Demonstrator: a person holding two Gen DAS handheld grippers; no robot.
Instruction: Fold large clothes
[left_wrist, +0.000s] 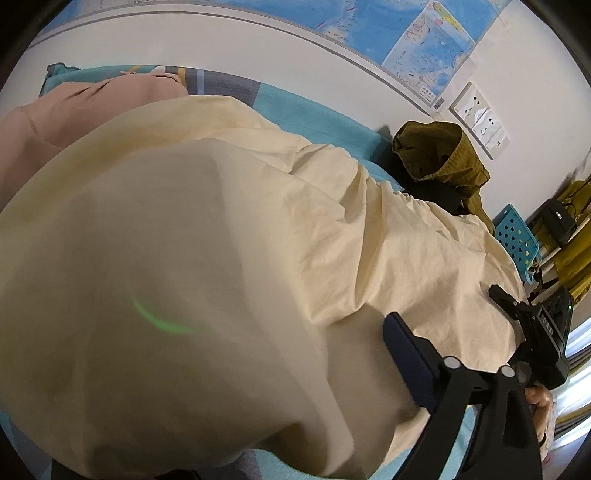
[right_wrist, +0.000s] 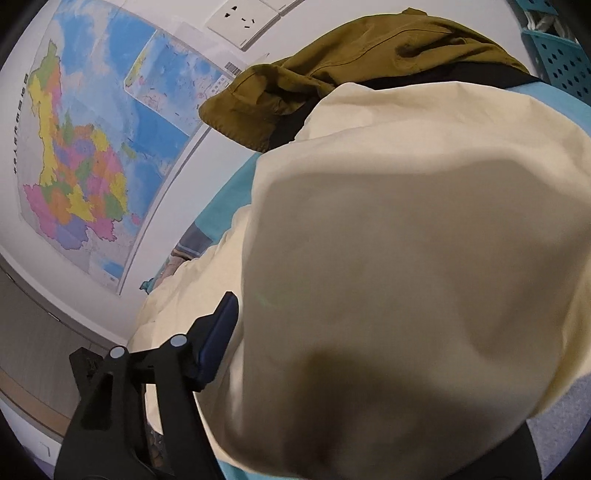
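Across the teal-sheeted bed (left_wrist: 325, 110), the cream garment (left_wrist: 369, 229) is seen spread and partly lifted, draped so closely over both lenses that only one blue finger (left_wrist: 406, 354) of the left gripper and one finger (right_wrist: 218, 339) of the right gripper are shown; whether either pair is pinching the cloth cannot be told. The fabric is judged light, soft and limp, best taken at hem corners. An olive garment (right_wrist: 332, 66) is heaped beside it, below a wall map (right_wrist: 81, 147).

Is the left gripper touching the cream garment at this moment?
Touching. In the left wrist view the cream garment drapes over the left gripper, hiding one finger and lying against the blue pad of the other.
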